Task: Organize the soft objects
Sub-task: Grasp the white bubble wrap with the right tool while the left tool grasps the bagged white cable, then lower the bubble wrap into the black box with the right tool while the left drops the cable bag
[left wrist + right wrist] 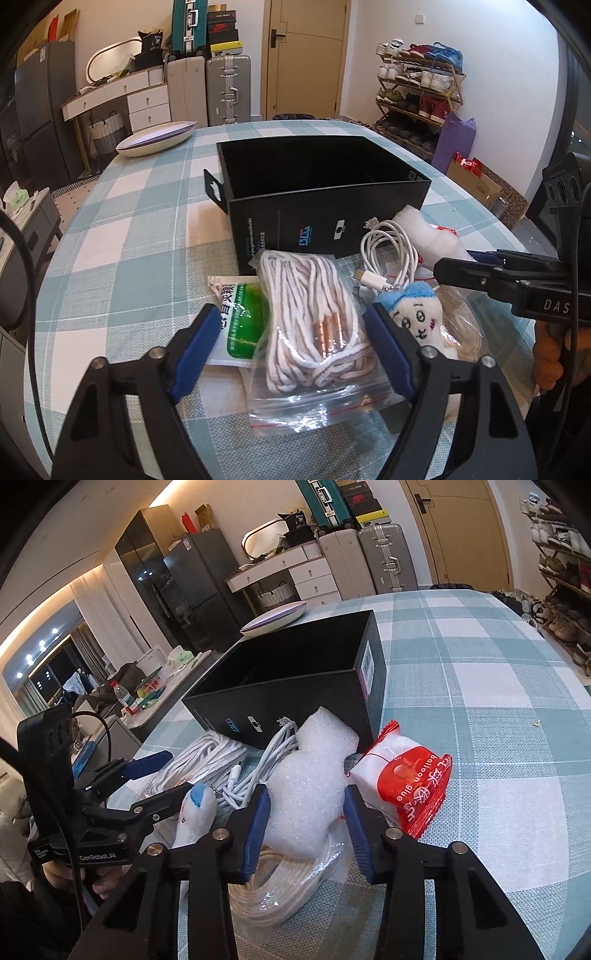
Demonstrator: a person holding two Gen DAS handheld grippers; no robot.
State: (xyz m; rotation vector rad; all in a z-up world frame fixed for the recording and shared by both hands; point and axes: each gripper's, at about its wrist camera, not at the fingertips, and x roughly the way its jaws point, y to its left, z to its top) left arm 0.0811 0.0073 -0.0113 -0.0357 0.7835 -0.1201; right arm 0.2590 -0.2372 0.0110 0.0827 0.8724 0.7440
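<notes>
A black open box [325, 192] stands on the checked table; it also shows in the right wrist view [295, 686]. In front of it lie a clear bag of striped laces [314, 321], a green-white packet [236, 317], a white cable [388, 254], a small plush doll with blue cap [417, 317], white foam [314, 775] and a red balloon-glue packet [406, 782]. My left gripper [295, 336] is open, its pads either side of the lace bag. My right gripper [304, 812] is open around the foam, and shows side-on in the left wrist view [480, 269].
A coil of pale cord in plastic wrap [288, 886] lies under the right gripper. A white oval dish [155, 140] sits at the table's far left. Suitcases [225, 92], drawers and a shoe rack [417, 92] stand beyond the table.
</notes>
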